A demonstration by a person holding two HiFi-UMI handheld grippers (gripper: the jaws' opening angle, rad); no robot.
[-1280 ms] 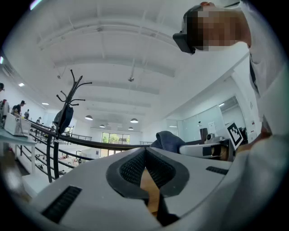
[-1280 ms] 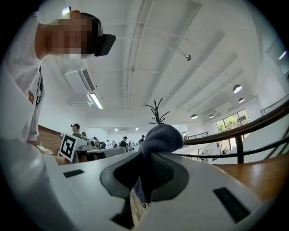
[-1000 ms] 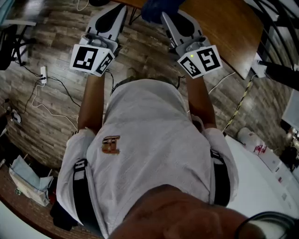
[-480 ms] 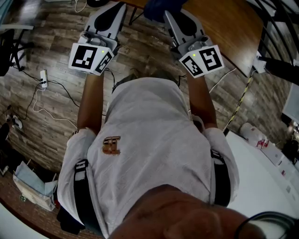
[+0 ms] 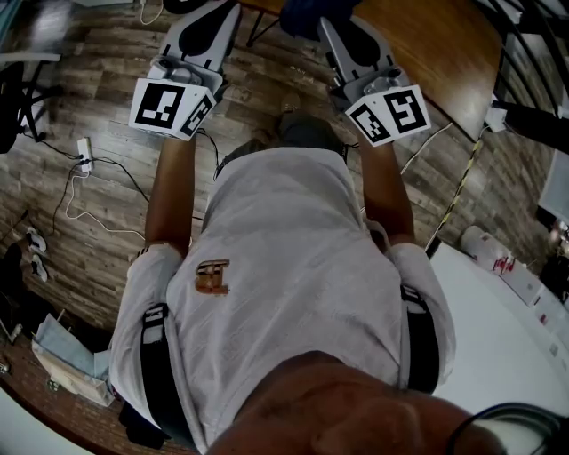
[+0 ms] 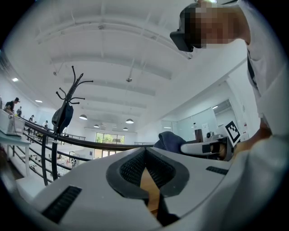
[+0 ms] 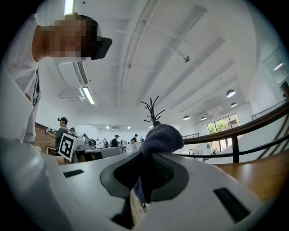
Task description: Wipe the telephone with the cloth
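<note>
The dark blue cloth (image 5: 307,12) bunches at the top of the head view, and my right gripper (image 5: 325,25) is shut on it. In the right gripper view the cloth (image 7: 160,137) bulges up out of the closed jaws of that gripper (image 7: 148,168). My left gripper (image 5: 219,14) is held level with it at the upper left, shut with nothing between its jaws (image 6: 145,154). The left gripper view also catches the cloth (image 6: 170,140) off to the right. Both grippers point out over the wooden floor. No telephone shows in any view.
A brown wooden table (image 5: 431,49) fills the upper right, beside the right gripper. Cables and a power strip (image 5: 84,144) lie on the floor at left. A white surface (image 5: 498,355) sits at lower right. A coat rack (image 6: 67,113) and a railing (image 6: 90,143) stand ahead.
Both grippers have drifted a little to the right and away, the cloth with them. A dark shoe now shows on the floor between the forearms.
</note>
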